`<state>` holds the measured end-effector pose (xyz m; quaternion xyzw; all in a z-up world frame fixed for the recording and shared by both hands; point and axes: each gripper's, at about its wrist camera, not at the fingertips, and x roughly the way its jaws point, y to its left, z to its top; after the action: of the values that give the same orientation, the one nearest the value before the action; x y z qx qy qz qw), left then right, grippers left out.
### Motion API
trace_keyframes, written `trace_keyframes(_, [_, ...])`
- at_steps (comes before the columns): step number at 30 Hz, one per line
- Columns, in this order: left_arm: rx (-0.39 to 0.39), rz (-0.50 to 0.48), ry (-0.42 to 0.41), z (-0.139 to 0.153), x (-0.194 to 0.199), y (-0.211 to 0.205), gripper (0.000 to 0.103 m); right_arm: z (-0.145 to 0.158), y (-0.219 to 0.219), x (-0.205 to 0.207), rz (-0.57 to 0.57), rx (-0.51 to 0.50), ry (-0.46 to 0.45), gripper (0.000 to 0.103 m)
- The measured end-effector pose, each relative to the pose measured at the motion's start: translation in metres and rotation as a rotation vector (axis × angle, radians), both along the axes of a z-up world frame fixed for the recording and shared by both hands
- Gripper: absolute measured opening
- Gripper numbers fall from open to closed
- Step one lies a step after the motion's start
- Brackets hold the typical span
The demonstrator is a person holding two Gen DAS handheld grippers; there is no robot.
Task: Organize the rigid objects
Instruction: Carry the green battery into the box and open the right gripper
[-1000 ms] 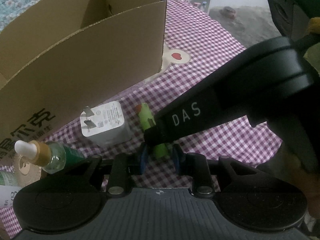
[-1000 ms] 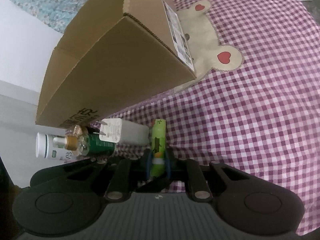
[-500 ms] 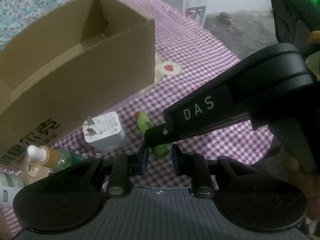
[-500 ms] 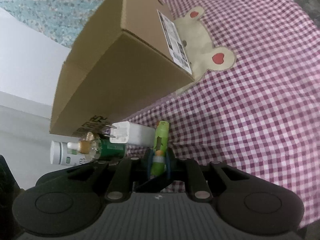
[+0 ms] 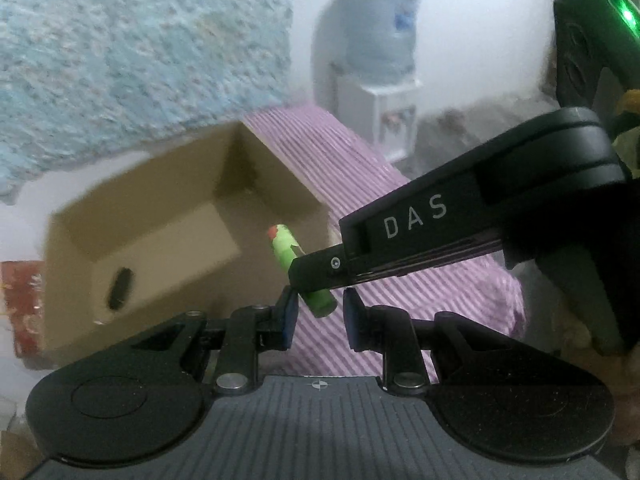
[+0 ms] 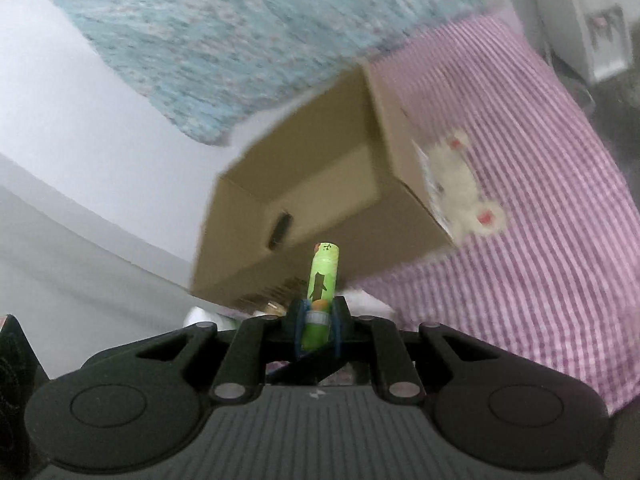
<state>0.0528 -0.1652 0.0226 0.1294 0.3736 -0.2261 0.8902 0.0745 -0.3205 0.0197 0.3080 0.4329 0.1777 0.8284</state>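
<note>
My right gripper [image 6: 317, 322] is shut on a small green tube [image 6: 322, 280] with an orange cap and holds it in the air, in front of the open cardboard box [image 6: 320, 200]. In the left wrist view the right gripper's finger [image 5: 320, 272] clamps the same green tube [image 5: 286, 246], level with the box [image 5: 168, 240] opening. My left gripper [image 5: 318, 318] is open and empty just below and behind the tube, not touching it.
A purple checked cloth [image 6: 540, 280] with a bear patch [image 6: 464, 188] covers the table. A water dispenser [image 5: 380, 80] stands behind it. A blue floral sheet [image 5: 140, 48] hangs on the wall. A white item [image 6: 368, 304] lies blurred below the box.
The right gripper has lifted the green tube off the cloth up to the box's opening. Both cameras rose and tilted up; the charger and bottles have dropped out of the left view.
</note>
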Motion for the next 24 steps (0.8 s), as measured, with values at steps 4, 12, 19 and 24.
trace_keyframes(4, [-0.027, 0.079, -0.012, 0.018, 0.017, 0.019, 0.024, 0.020, 0.018, 0.026, 0.072, 0.006, -0.055, 0.016])
trace_keyframes(12, [-0.052, 0.255, 0.149, 0.009, 0.088, 0.075, 0.023, -0.002, 0.074, 0.116, 0.232, 0.061, 0.037, 0.016])
trace_keyframes(19, [-0.064, 0.411, 0.315, -0.023, 0.146, 0.118, 0.024, -0.056, 0.120, 0.186, 0.298, 0.093, 0.215, 0.016])
trace_keyframes(24, [-0.040, 0.481, 0.333, -0.030, 0.153, 0.131, 0.026, -0.080, 0.148, 0.202, 0.335, 0.083, 0.262, 0.018])
